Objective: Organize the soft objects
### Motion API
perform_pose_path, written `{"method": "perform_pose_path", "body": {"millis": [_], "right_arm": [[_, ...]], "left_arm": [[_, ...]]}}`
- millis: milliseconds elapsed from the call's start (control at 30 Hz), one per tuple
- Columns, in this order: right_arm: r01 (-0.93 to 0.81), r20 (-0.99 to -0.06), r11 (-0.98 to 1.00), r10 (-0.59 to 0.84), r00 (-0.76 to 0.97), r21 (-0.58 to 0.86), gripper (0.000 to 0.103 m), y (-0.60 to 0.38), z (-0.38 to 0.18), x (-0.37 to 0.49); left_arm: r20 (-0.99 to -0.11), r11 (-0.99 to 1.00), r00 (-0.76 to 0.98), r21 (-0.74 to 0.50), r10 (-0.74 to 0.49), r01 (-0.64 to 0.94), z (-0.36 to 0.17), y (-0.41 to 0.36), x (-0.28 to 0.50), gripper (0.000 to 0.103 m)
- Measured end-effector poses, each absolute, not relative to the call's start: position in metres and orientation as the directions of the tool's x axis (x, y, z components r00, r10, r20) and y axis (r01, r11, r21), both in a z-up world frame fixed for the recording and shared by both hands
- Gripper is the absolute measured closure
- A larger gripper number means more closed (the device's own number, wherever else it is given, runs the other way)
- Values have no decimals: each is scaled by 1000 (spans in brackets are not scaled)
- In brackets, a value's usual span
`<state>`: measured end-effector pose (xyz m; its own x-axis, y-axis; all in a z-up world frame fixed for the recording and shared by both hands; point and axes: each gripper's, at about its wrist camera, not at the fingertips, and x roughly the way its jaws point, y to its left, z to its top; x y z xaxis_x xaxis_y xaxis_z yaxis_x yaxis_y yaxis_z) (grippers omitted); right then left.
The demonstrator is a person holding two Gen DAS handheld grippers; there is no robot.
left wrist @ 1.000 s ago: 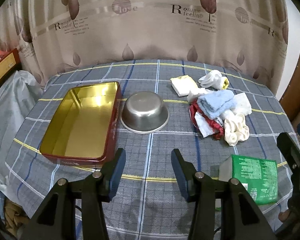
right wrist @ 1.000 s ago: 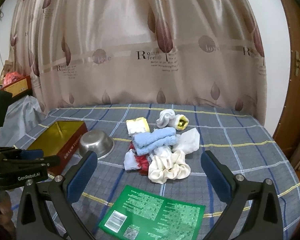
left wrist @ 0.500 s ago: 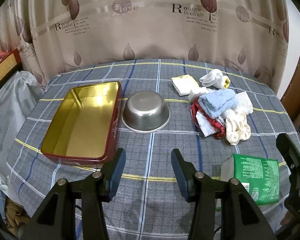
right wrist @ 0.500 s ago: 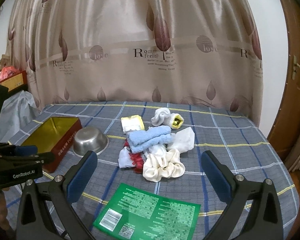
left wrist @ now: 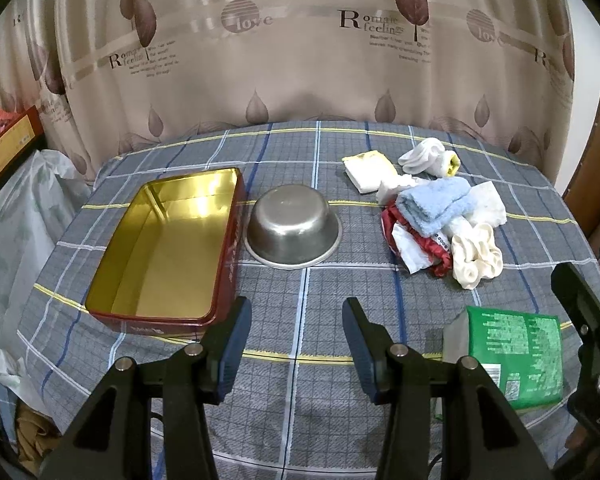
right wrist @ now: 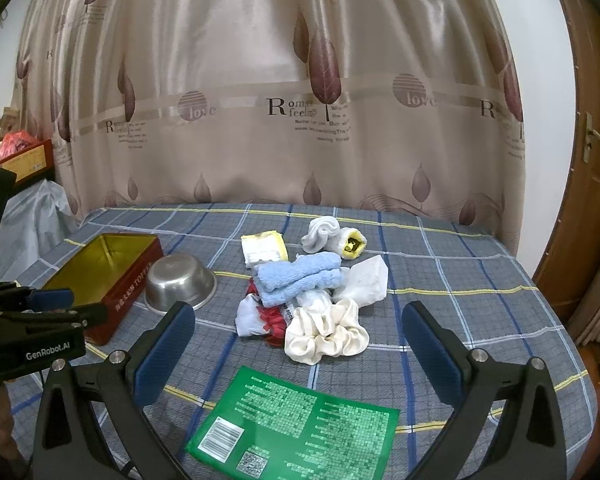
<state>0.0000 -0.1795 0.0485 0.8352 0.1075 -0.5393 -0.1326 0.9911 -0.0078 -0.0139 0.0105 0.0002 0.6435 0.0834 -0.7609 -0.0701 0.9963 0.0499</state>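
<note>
Steel round bowl [left wrist: 293, 227] sat upside down beside open red rectangular tin [left wrist: 168, 246], heap of soft cloths [right wrist: 308, 292] well apart, left gripper [left wrist: 296, 340] and right gripper [right wrist: 298, 344] both spread, empty.

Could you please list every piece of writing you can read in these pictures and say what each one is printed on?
"love": curtain, in round emblems.
"Romantic feeling", partly hidden by folds: curtain, beside the tree prints; the small lines beneath are too small to read.
"GenRobot.AI": left hand-held gripper, on its body.
"TOFFEE", last letters uncertain: red tin, on its side; the characters before it are unreadable.
Green packet: fine print, barcode and QR code, all too small to read.
</note>
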Motion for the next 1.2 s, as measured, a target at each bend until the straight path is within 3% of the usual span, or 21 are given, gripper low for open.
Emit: {"method": "perform_pose_path", "body": {"millis": [1200], "right_arm": [[-149,-610,989,132,781,23,1,-182,40,8]], "left_arm": [[-764,996,639,71,88,-51,-5,6,-13,55]]}}
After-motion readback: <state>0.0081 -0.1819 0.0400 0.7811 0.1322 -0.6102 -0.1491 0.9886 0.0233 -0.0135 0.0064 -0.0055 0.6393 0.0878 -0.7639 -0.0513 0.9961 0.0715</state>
